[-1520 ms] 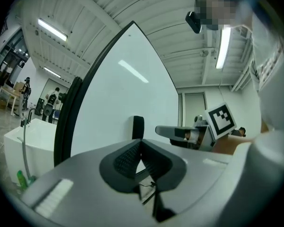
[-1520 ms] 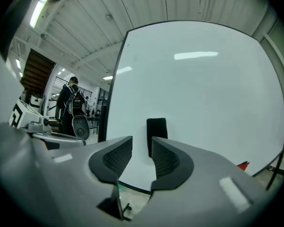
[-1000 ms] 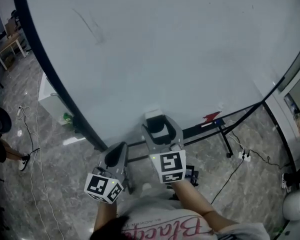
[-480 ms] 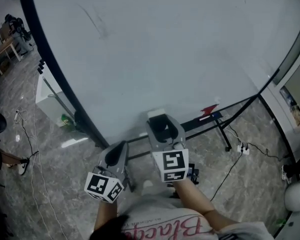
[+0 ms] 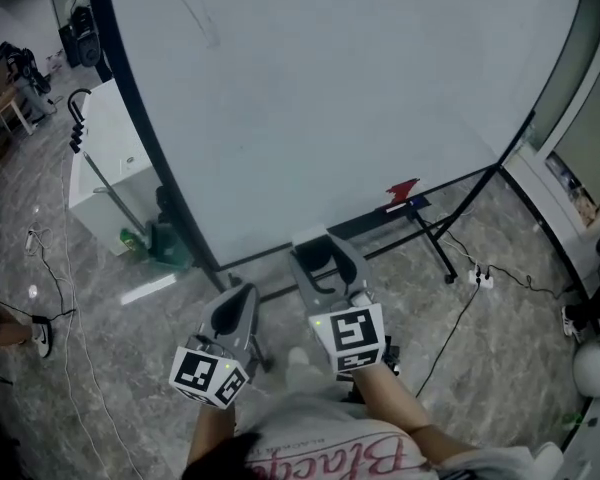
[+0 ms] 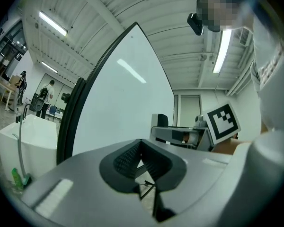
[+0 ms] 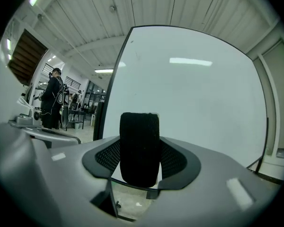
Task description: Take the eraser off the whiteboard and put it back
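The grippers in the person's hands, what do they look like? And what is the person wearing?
The left gripper and the right gripper are both smooth, light grey shells. Their jaws are lined with dark ribbed pads. Each carries a white cube printed with black square markers. The person wears a white shirt with red lettering.

Ahead of the right gripper (image 5: 325, 260): whiteboard (image 5: 340, 98), one broad bare face, no way through; this gripper's jaws have just been closing, and the black eraser (image 7: 139, 148) fills the gap between them. Left of the left gripper (image 5: 234, 303), whose jaws meet: the board's black edge frame (image 5: 140, 138); beyond it a white cabinet (image 5: 115, 158) with a green bottle (image 5: 132, 238) at its foot. Below and right of the right gripper: stand legs (image 5: 435, 243); a red object (image 5: 403, 188) on the crossbar; power strip (image 5: 483, 280) with its cable on the floor. Farther left of the left gripper: open grey floor (image 5: 110, 348), crossed only by thin cables.
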A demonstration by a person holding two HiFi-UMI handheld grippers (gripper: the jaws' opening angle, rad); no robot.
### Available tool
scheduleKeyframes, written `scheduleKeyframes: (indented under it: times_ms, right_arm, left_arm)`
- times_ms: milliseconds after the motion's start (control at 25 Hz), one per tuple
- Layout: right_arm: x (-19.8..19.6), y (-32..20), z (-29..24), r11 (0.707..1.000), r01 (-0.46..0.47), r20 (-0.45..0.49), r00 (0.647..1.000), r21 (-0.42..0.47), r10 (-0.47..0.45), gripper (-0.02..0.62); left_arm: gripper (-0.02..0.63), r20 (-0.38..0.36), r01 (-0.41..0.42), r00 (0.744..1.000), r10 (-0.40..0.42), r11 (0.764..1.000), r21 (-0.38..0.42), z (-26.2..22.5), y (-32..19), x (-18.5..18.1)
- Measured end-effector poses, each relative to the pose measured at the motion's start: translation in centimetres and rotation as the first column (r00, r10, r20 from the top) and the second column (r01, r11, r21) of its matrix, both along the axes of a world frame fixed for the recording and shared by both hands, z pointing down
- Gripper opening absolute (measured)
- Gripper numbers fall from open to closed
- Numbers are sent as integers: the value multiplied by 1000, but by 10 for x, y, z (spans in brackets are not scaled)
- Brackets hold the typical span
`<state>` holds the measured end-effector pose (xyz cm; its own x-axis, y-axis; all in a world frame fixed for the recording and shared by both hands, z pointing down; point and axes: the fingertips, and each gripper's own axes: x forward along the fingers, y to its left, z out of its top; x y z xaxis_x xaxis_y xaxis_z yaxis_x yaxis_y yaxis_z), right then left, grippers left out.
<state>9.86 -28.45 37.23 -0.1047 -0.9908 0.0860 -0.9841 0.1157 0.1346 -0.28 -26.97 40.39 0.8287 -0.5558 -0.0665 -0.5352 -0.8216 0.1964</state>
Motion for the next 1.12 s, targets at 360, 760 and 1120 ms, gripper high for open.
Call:
scheduleKeyframes:
  times_ms: [360, 760, 1120]
  right_arm:
    - [-24, 74, 5, 1000, 8, -5, 1000, -4, -8, 236]
    - [-39, 115, 7, 998, 64, 35, 997, -6, -64, 238]
    - [-32, 136, 4, 997, 78, 47, 996, -5, -78, 238]
  left_arm:
    - [-2, -17, -23, 1000, 23, 999, -25, 8, 69, -19]
    - [-2, -28, 5, 1000, -5, 1000, 22, -6, 100, -31]
    - [-2, -57, 25, 998, -22, 998, 50, -19, 113, -27]
